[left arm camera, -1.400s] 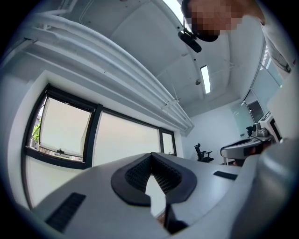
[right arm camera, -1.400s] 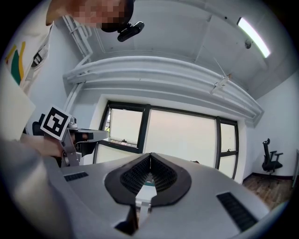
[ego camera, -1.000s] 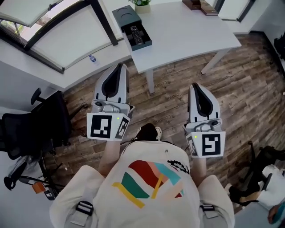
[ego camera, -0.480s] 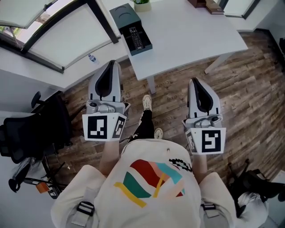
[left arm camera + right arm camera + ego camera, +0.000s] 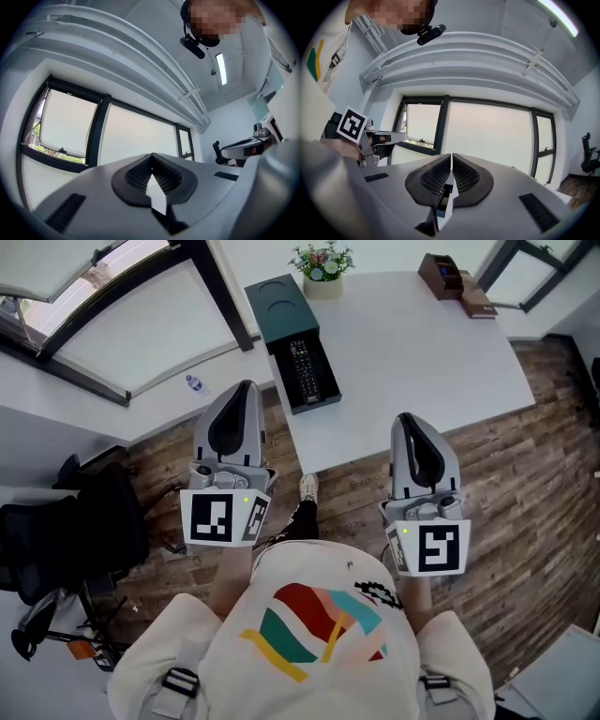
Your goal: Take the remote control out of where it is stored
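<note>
In the head view a black remote control (image 5: 304, 369) lies in the open drawer (image 5: 321, 401) of a dark green storage box (image 5: 281, 301) at the left end of a white table (image 5: 422, 343). My left gripper (image 5: 246, 387) is held level just short of the table's near left edge, left of the drawer, with its tips together and nothing between them (image 5: 151, 155). Short of the table's front edge, right of the drawer, my right gripper (image 5: 407, 420) is also shut and empty (image 5: 452, 154). Both gripper views show only windows and ceiling.
A small potted plant (image 5: 323, 268) stands behind the box and a brown wooden holder (image 5: 448, 276) sits at the table's far right. A black office chair (image 5: 66, 521) is at my left. A water bottle (image 5: 193, 384) lies on the sill by the window.
Both grippers and I have moved forward towards the table. The box with the remote now lies much closer, just ahead of the gripper tips. Both stay shut.
</note>
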The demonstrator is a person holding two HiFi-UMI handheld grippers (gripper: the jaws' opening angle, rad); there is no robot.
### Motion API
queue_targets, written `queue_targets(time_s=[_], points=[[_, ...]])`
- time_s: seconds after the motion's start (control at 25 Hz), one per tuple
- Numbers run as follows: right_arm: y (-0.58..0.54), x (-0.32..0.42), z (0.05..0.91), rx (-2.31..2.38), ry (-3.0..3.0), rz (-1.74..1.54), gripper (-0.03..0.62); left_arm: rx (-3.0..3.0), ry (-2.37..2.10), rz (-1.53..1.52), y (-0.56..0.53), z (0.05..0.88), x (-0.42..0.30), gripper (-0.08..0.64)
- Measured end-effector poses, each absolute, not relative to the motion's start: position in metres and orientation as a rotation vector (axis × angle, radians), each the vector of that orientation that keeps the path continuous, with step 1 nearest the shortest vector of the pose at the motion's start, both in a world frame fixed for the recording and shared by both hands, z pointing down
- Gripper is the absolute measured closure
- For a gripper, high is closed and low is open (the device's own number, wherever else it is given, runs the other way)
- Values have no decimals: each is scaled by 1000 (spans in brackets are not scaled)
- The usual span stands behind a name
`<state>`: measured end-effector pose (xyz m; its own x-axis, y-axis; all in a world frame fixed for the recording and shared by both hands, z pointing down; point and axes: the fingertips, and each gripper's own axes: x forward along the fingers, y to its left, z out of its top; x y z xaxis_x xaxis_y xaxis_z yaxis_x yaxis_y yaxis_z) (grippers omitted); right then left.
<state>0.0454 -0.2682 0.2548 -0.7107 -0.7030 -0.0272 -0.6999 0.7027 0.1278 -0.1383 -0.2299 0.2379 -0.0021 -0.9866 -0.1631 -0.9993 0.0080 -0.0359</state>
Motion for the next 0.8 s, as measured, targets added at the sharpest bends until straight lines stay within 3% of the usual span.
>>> queue_targets(time_s=[0.4, 0.8], points=[[-350, -62, 268, 1015, -2854, -162, 591, -2078, 2168, 149, -314, 251, -238, 552], [-386, -114, 315, 748, -2813, 71, 589, -2135, 2253, 63, -369, 295, -256, 552]])
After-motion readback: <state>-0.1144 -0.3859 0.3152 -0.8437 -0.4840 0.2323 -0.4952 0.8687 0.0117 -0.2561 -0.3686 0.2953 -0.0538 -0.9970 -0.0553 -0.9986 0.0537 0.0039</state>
